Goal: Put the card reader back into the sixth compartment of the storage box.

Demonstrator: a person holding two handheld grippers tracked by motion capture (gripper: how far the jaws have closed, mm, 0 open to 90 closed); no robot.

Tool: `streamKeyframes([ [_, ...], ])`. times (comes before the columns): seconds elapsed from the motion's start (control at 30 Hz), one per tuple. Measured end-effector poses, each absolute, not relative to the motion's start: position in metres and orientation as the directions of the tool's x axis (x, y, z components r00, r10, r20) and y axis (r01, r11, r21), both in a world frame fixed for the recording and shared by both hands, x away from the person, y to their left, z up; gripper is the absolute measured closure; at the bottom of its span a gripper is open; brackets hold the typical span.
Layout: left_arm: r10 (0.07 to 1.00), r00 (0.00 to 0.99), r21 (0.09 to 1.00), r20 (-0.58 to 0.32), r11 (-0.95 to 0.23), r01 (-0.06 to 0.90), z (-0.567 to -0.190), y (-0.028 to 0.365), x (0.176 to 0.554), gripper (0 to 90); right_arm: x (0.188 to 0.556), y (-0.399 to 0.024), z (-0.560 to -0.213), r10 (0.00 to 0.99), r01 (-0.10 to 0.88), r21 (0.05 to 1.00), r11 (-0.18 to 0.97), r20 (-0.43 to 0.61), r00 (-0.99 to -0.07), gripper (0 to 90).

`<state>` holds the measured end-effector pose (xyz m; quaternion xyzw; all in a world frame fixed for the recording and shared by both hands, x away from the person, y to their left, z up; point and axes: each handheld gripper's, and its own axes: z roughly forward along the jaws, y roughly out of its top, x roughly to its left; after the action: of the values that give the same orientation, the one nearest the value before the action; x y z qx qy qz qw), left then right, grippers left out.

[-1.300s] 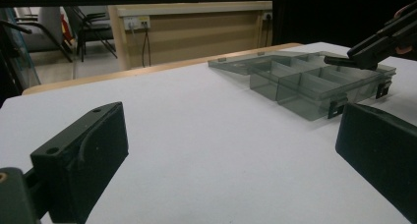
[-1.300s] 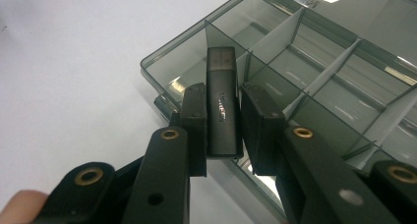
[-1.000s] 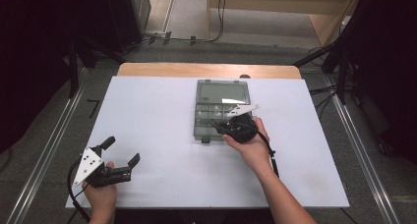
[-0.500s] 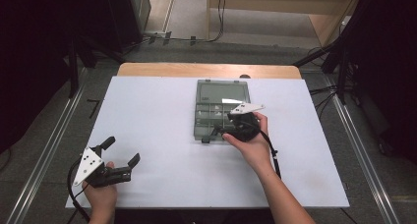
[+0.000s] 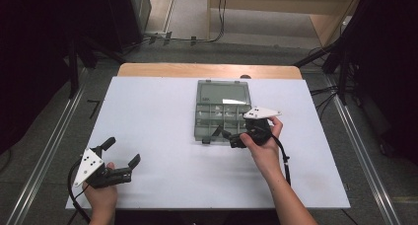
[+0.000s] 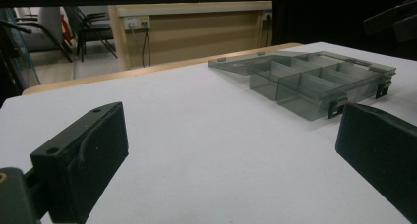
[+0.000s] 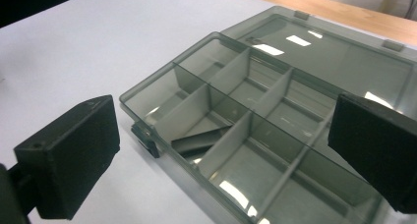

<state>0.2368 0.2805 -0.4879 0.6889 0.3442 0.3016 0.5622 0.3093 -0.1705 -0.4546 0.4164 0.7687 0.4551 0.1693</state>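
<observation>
The clear grey compartment box lies open just past the middle of the white table, its lid folded flat toward twelve o'clock so every compartment can be reached from above. A small dark strip leans loose inside a near compartment. The right gripper sits at the box's six o'clock edge, by the two latches. Its jaws have just been opening and now stand wide with nothing between them, so it looks as if the strip has been let go there. The left gripper rests well apart at about eight o'clock near the table's front corner, jaws spread and empty. Probably it is parked there to stay clear of the box while the other hand works.
</observation>
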Motion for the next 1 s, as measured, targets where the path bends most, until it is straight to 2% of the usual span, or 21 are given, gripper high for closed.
streamKeyframes([
  [1.0, 0.815, 0.579, 0.982, 0.031, -0.134, 0.135, -0.488, 0.28, 0.237, 0.0, 0.28, -0.221, -0.464, 0.812, 0.472, 0.862, 0.185, 0.136, -0.567, 0.0],
])
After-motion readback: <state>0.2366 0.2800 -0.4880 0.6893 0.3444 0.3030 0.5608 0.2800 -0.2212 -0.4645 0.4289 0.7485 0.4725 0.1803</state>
